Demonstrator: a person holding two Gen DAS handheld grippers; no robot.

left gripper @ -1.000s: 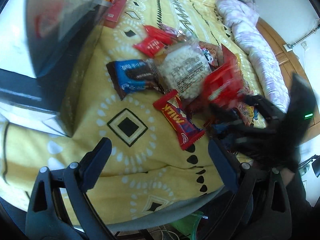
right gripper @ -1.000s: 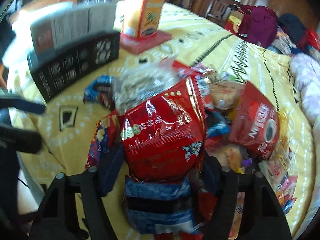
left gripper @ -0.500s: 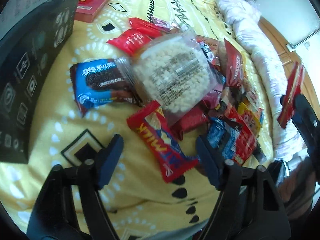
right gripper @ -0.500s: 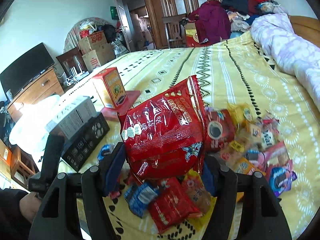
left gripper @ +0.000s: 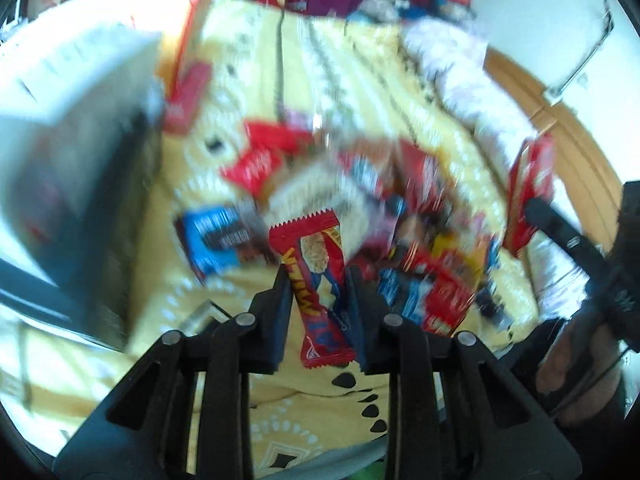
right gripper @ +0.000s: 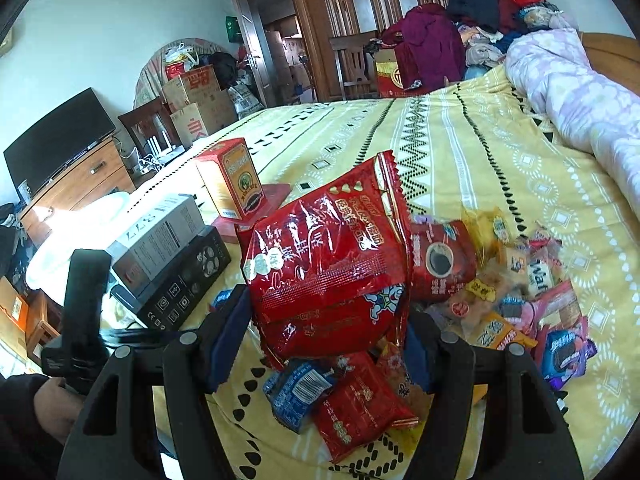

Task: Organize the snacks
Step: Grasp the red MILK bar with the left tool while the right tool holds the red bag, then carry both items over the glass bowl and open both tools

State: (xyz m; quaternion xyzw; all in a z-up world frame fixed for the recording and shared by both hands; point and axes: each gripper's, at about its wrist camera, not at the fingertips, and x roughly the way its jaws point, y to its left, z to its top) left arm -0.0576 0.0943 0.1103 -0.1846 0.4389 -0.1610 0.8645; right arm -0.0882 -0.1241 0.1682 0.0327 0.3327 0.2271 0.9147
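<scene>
Right now both hands are carrying snacks above the bed (right gripper: 460,152). The left gripper (left gripper: 318,280) is pinching a red milk bar (left gripper: 318,272) between nearly closed jaws, the bar's long axis running forward along the fingers. The right gripper (right gripper: 328,320) is clamping a large red snack bag (right gripper: 328,264) at its lower part, the bag standing up ahead of it. The snack pile (right gripper: 500,304) is lying just ahead and right of the right gripper; the stacked boxes (right gripper: 168,252) are sitting to its left, nearer the left hand.

Both tongs (left gripper: 318,280) (right gripper: 326,312) clamped, loaded.
</scene>
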